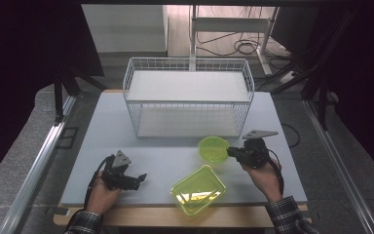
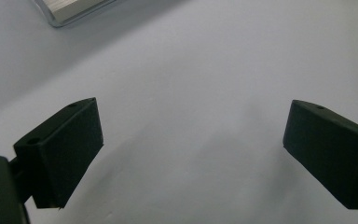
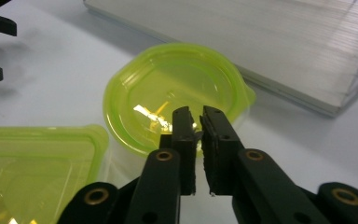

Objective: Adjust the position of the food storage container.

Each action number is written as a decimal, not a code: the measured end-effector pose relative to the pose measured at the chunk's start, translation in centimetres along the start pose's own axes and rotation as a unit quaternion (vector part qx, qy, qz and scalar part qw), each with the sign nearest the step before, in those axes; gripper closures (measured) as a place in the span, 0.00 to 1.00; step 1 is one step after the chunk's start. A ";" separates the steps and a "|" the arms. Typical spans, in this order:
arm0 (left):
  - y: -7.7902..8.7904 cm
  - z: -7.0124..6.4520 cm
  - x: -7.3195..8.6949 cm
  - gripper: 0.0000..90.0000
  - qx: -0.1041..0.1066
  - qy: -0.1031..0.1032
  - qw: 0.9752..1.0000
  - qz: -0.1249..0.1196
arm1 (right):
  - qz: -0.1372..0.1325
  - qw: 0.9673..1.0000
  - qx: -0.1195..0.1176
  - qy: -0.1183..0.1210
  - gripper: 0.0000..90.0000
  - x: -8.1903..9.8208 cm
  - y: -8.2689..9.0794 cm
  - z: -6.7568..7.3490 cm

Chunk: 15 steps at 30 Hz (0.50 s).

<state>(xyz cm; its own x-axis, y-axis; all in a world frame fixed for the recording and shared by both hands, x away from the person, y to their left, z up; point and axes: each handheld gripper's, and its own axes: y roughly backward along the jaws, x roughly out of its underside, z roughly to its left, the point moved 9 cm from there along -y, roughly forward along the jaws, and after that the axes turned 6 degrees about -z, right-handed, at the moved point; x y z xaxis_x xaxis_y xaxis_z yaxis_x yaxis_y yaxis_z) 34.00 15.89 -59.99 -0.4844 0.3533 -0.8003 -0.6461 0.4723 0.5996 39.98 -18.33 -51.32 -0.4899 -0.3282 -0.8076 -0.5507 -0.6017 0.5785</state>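
A round, see-through green bowl point(image 1: 213, 148) point(image 3: 172, 93) stands on the grey table in front of the wire basket. My right gripper point(image 1: 230, 152) point(image 3: 198, 116) reaches in from the right, its jaws pinched together on the bowl's near rim. A square green container point(image 1: 198, 189) point(image 3: 32, 172) lies closer to the front edge, to the left of the right hand. My left gripper point(image 1: 139, 178) point(image 2: 191, 154) rests low at the front left, jaws wide apart over bare table, with nothing between them.
A white wire basket point(image 1: 188, 97) with a white floor panel point(image 3: 261, 42) stands at the back middle of the table point(image 1: 165, 161). A metal rail point(image 1: 39, 161) runs along the left side. Cables and a desk frame lie on the floor behind.
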 end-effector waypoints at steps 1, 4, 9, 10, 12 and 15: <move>0.0 0.0 0.0 0.05 0.000 0.001 1.000 0.000 | 0.000 1.000 0.000 0.000 0.93 0.0 0.0 0.0; 0.0 0.0 0.0 0.05 -0.001 -0.001 1.000 -0.001 | -0.001 1.000 -0.004 0.003 0.97 -0.5 -0.5 0.4; 0.0 0.0 0.0 0.05 -0.001 -0.003 1.000 0.000 | 0.001 1.000 -0.008 0.004 0.99 -1.3 -1.5 0.9; 0.0 0.0 0.0 0.05 -0.001 -0.004 1.000 0.000 | 0.001 1.000 -0.008 0.003 0.99 -1.6 -2.0 1.0; 0.0 0.0 0.0 0.05 -0.001 -0.004 1.000 0.000 | 0.002 1.000 -0.008 0.004 0.99 -1.8 -2.4 1.2; 0.0 0.0 0.0 0.05 -0.001 -0.005 1.000 0.000 | 0.002 1.000 -0.011 0.005 0.99 -2.0 -2.8 1.4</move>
<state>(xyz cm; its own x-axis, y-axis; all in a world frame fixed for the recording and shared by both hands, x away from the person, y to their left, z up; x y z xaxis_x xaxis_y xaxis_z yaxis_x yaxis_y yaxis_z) 33.98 15.86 -59.96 -0.4781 0.3615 -0.8005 -0.6473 0.4710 0.5993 41.56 -15.03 -51.18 -0.4853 -0.3376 -0.8065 -0.5343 -0.6157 0.5792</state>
